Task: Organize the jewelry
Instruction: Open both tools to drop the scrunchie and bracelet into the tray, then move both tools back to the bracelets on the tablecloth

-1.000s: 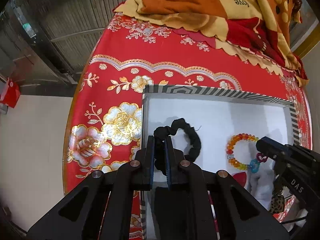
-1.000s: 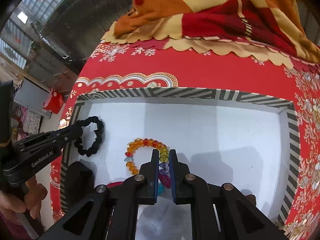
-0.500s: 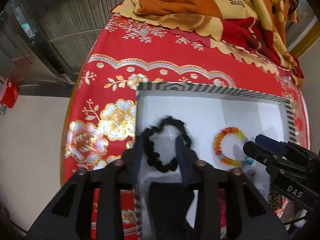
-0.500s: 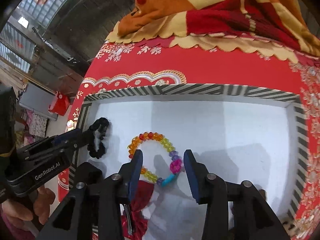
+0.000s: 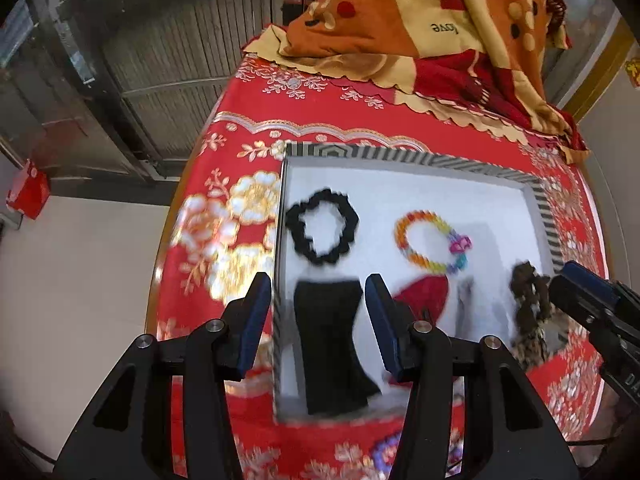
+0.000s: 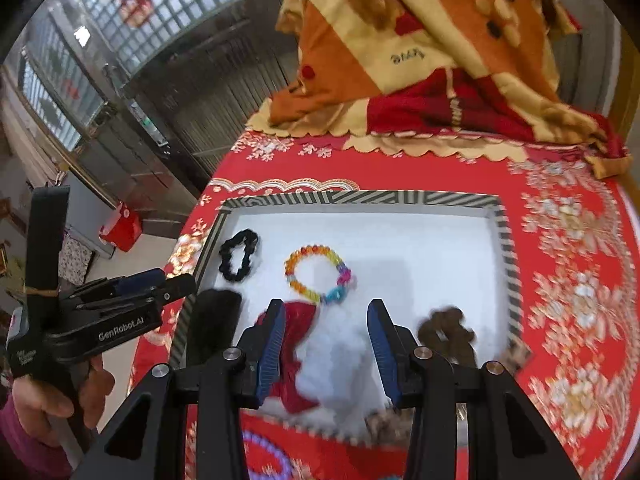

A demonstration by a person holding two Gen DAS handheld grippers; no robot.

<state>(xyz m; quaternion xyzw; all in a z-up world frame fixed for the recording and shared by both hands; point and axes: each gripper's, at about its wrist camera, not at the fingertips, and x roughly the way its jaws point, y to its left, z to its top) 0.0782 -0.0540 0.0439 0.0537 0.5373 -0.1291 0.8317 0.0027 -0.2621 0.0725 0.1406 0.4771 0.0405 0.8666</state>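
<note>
Tray (image 5: 412, 159): white floor, striped rim, on a red floral cloth (image 5: 256, 92).
Black scrunchie (image 5: 322, 227): flat in the tray's left part.
Beaded bracelet (image 5: 432, 243): beside it, apart.
Left gripper (image 5: 318, 300): jaws just opened (nothing between them).
Right gripper (image 6: 326, 329): jaws parted, empty, above the tray.

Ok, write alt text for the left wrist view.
The left tool hangs open and empty above a white tray with a striped rim, on a red floral cloth. In the tray lie a black scrunchie and a multicoloured bead bracelet. The right tool enters at right.
</note>
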